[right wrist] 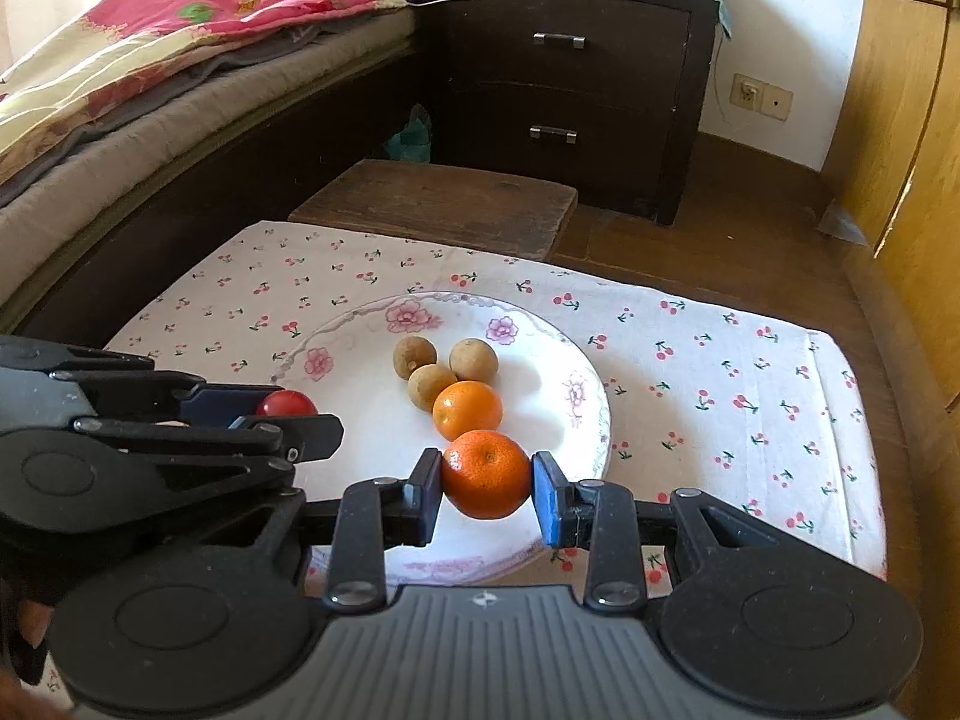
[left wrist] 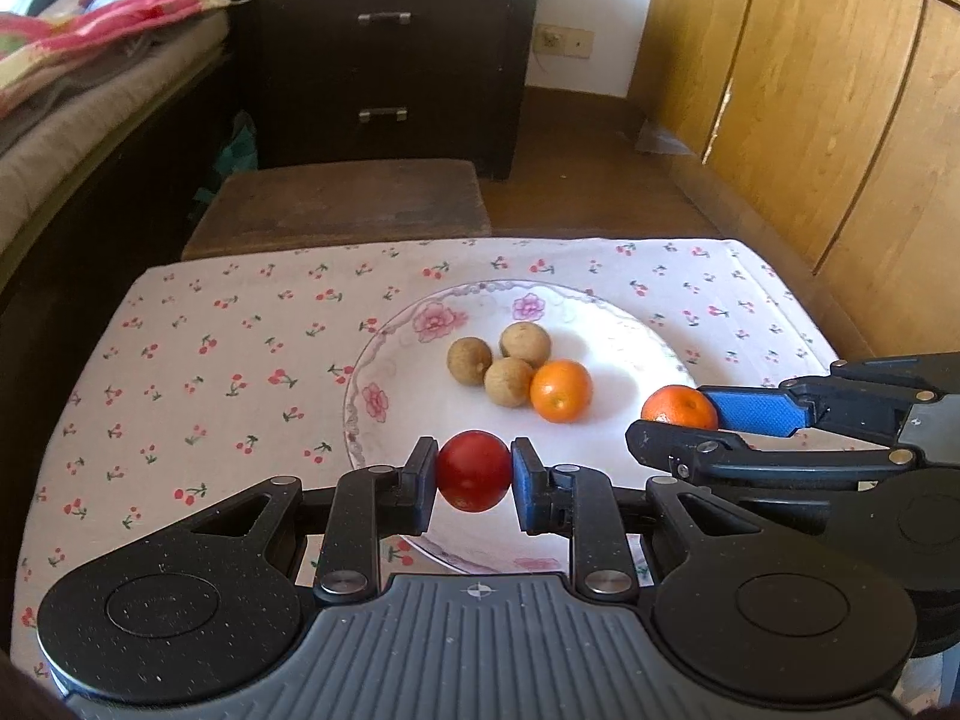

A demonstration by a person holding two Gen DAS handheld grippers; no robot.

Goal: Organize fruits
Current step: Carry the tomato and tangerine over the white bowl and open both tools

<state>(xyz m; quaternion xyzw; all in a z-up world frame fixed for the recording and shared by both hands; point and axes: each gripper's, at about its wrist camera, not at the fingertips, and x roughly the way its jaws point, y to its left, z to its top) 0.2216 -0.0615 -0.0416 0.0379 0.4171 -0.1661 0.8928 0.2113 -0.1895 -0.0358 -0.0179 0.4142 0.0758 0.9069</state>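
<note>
Cherry-print cloth (left wrist: 198, 372), left tool (left wrist: 474, 471) clamping tomato (left wrist: 473, 469), right tool (right wrist: 487, 474) clamping orange (right wrist: 486, 473)

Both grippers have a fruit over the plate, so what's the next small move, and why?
Probably lower both a little and open the jaws. The left gripper is shut on the red fruit and the right gripper on the mandarin, each above a bare part of the plate, near the orange and three brown fruits.
</note>
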